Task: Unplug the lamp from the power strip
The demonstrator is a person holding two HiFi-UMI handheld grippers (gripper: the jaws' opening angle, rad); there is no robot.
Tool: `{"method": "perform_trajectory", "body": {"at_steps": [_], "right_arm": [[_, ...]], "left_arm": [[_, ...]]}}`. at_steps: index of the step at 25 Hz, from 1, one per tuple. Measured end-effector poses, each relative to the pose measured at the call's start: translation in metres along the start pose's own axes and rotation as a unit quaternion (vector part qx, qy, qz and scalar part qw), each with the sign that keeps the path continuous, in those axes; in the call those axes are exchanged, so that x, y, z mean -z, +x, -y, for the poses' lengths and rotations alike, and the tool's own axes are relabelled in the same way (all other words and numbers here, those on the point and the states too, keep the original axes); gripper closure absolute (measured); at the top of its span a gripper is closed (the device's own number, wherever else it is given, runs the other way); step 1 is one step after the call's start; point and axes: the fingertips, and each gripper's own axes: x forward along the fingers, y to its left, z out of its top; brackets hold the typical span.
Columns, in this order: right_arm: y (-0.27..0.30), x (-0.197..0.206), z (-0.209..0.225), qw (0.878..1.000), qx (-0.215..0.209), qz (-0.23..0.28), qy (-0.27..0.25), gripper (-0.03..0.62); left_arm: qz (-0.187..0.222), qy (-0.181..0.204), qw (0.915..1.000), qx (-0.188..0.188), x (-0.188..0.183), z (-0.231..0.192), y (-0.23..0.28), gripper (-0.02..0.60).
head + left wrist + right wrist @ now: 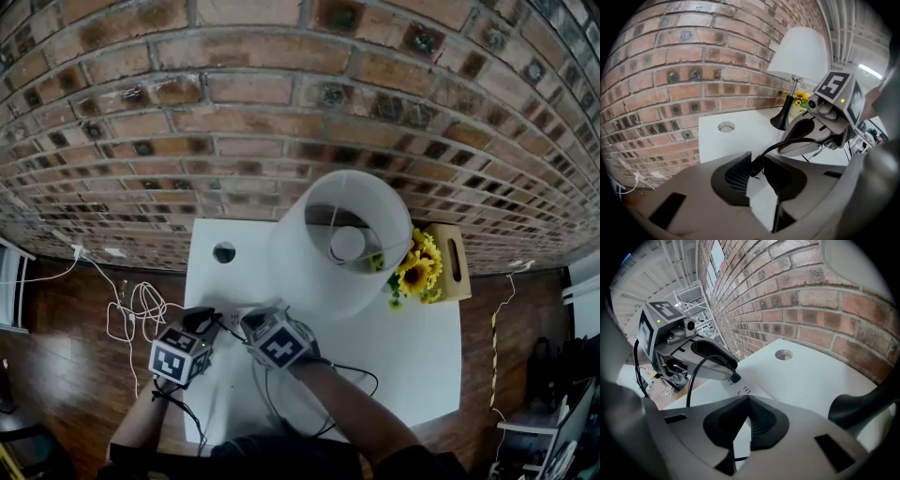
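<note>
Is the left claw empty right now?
No, the left gripper view shows the left claw pinching the black plug, with its cord arcing away to the right.

White desk (412, 356) set against a brick wall (234, 112), with a round hole (224, 251) near its back left corner. At the back right, sunflowers (417, 270) stand just beside a wooden box (454, 262) with a slot in its top. White cables (131, 314) lie looped on the wooden floor (56, 366), left of the desk.
</note>
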Motion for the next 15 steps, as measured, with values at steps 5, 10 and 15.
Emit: {"method": "perform_trajectory", "body": {"at_steps": [5, 10, 15], "right_arm": [[0.0008, -0.0012, -0.0013, 1.000, -0.003, 0.006, 0.009, 0.593], [0.0001, 0.0003, -0.0005, 1.000, -0.001, 0.005, 0.010, 0.594], [0.0010, -0.0006, -0.0008, 1.000, -0.004, 0.011, 0.016, 0.594]], "left_arm": [[0.015, -0.030, 0.9994, 0.002, -0.0013, -0.0023, -0.0032, 0.484], [0.016, -0.059, 0.9981, 0.006, 0.0006, -0.0036, -0.0046, 0.485], [0.002, 0.015, 0.9999, 0.000, -0.0058, 0.0015, -0.0013, 0.483]]}}
